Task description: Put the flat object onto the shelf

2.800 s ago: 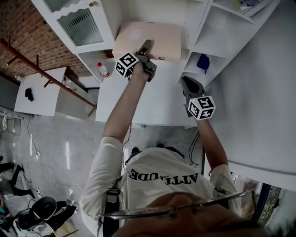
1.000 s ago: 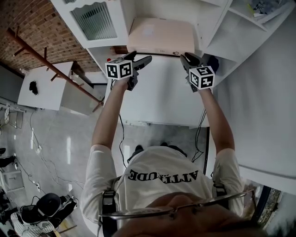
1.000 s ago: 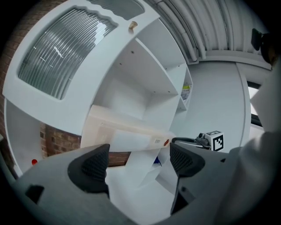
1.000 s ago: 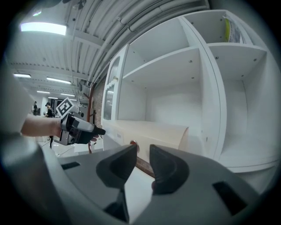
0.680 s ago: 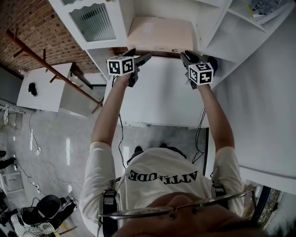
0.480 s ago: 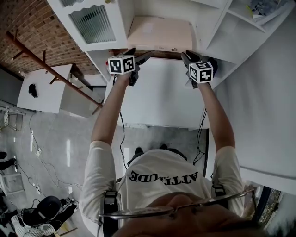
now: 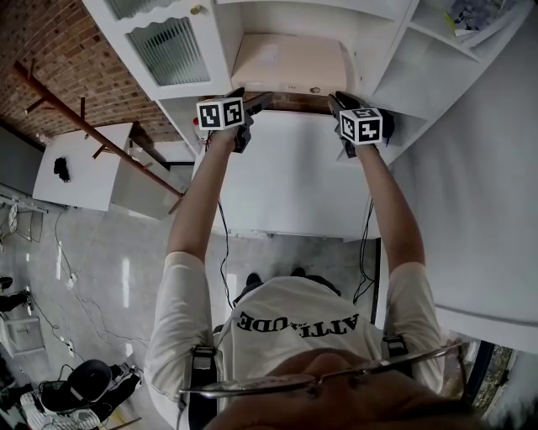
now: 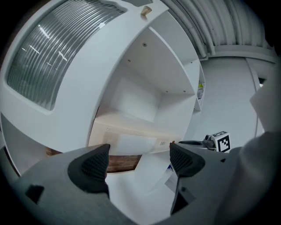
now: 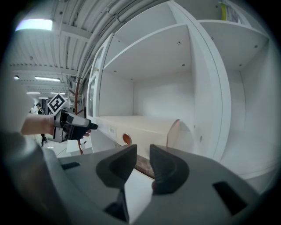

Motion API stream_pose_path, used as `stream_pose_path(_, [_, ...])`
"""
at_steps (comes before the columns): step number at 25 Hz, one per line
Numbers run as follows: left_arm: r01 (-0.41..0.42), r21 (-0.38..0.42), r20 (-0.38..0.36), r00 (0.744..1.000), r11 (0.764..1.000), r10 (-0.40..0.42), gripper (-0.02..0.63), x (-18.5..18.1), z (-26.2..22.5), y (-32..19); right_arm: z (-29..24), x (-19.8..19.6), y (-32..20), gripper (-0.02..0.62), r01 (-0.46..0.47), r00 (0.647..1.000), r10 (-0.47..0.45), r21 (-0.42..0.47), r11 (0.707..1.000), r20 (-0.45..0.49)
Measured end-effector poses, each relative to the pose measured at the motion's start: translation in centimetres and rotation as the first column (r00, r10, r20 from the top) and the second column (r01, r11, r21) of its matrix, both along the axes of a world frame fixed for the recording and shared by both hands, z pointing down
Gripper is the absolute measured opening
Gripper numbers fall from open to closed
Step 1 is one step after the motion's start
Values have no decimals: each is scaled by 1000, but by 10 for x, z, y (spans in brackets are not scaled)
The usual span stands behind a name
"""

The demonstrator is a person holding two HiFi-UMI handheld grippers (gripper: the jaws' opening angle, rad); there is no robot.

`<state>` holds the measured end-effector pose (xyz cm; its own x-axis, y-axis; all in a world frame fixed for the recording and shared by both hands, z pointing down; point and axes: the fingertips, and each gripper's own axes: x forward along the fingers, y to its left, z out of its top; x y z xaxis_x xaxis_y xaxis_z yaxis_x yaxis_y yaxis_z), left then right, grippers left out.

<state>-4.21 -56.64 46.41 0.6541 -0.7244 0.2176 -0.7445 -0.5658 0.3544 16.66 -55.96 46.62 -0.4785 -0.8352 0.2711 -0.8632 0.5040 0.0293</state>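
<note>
Brick wall [image 7: 38, 34], glossy grey floor [image 7: 109, 277], 1 white table [image 7: 84, 172], possibly a chair [image 7: 84, 382] at lower left.

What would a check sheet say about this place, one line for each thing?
Surface: white tabletop, bare where it shows.
Job's things: flat object lies on the shelf.
Clutter: something on the top-right shelf board, too small to tell.
Grippers: left tongs wide apart, nothing between; right tongs nearly together, nothing between. Both are near the flat object's front edge.
Cables: dark cable hangs below the tabletop.
Surroundings: brick wall, ribbed glass door, small white table.
</note>
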Motion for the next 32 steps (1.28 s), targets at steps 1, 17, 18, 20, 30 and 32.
stream_pose_path(1, [-1,-1,-1,1000,1000,1,420,0,0,-1,0,0,-1,94,-1,1000,1,-1,1000,0])
stream_pose_path(17, [28,149,46,998,988,-36,419,-24,-23,38,-10,24,34,92,-21,999,19,59,998,37])
stream_pose_path(18, [30,153,48,998,988,-37,419,-27,-22,42,-9,26,39,92,-21,999,19,69,997,27])
stream_pose_path(20, [37,162,49,998,986,-46,419,-32,-21,51,-8,30,50,84,-25,1000,23,84,996,18])
stream_pose_path(30, [70,251,56,995,966,-87,417,-61,-39,99,-24,50,99,57,-44,998,36,145,988,56])
stream_pose_path(32, [58,259,63,995,964,-77,416,-63,-37,113,-25,51,113,43,-44,997,34,156,987,66])
